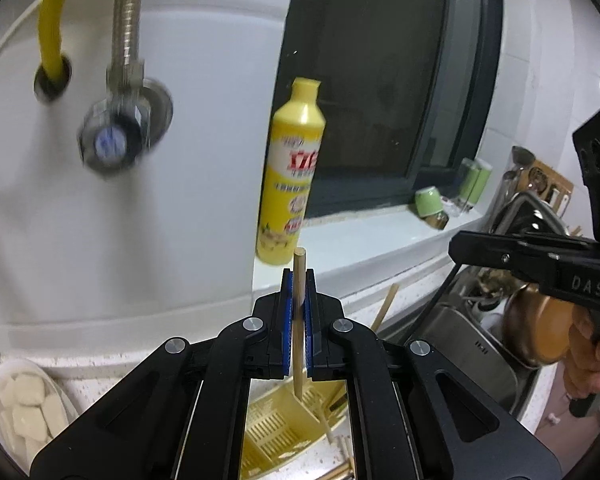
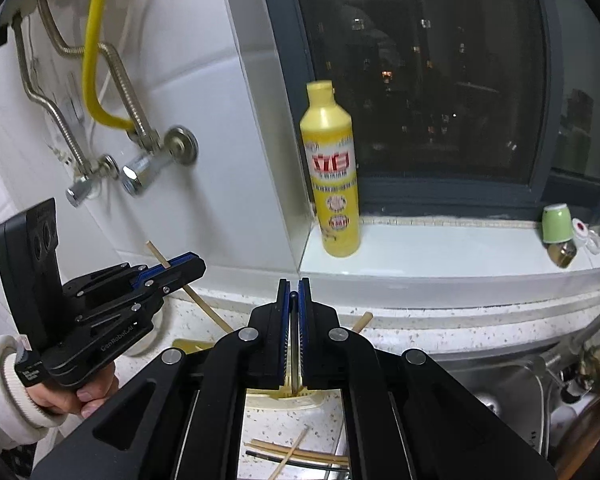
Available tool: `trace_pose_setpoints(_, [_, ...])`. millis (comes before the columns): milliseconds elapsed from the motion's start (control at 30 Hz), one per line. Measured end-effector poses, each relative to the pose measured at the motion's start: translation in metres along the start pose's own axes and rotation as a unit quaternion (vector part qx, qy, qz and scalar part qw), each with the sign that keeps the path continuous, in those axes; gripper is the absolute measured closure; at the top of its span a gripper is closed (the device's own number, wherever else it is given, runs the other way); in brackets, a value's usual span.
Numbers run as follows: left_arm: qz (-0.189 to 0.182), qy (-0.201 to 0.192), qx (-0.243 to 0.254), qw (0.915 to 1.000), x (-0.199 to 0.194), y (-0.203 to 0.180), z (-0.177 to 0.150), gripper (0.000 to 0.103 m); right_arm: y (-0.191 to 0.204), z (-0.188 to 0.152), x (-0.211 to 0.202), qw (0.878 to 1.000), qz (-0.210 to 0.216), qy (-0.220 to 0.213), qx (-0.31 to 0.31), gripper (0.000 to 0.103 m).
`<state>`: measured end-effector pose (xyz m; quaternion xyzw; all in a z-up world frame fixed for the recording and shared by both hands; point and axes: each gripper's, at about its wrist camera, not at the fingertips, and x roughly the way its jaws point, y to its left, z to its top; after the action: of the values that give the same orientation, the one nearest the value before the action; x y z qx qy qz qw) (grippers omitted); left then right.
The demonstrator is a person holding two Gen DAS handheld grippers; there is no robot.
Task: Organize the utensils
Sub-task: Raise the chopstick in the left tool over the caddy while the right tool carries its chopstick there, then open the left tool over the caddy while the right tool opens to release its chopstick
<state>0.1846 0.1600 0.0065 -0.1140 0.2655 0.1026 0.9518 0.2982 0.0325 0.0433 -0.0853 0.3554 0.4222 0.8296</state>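
Observation:
My left gripper (image 1: 299, 276) is shut on a wooden chopstick (image 1: 299, 328) held upright, its lower end over a yellow slotted utensil holder (image 1: 284, 428). It also shows in the right wrist view (image 2: 180, 266), clamping the slanted chopstick (image 2: 204, 306). My right gripper (image 2: 294, 286) is shut on a thin dark chopstick (image 2: 295, 320) above the same holder (image 2: 288, 394); it shows in the left wrist view (image 1: 460, 246) too. Another wooden chopstick (image 2: 362, 320) stands in the holder. Several loose chopsticks (image 2: 296, 456) lie on the speckled counter (image 2: 420, 332).
A yellow dish-soap bottle (image 2: 334, 176) stands on the windowsill, with green cups (image 2: 558, 224) further right. Wall pipes and valves (image 2: 140, 168) are to the left. A steel sink (image 1: 472, 352) with pans lies right. A plate of white pieces (image 1: 24, 408) sits left.

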Motion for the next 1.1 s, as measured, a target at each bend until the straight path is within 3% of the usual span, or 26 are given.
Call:
trace_pose_setpoints(433, [-0.001,0.041,0.004,0.9991,0.025,-0.007,-0.01,0.095,-0.016,-0.035,0.026,0.999,-0.011,0.025,0.045,0.101])
trace_pose_setpoints(600, [0.0,0.025,-0.003,0.9997,0.014,-0.006,-0.001,0.059,-0.031,-0.031,0.017,0.996,0.017,0.021,0.089,0.094])
trace_pose_setpoints(900, [-0.015,0.008,-0.005,0.9998,-0.017,-0.008,0.015,0.059,-0.028,-0.015,-0.024,0.996,0.008,-0.014,0.084,0.088])
trace_pose_setpoints(1100, [-0.029,-0.002,0.001,0.9996,-0.043,-0.02,0.012,0.058,-0.032,-0.028,-0.049,0.995,-0.004,-0.024,0.099,0.088])
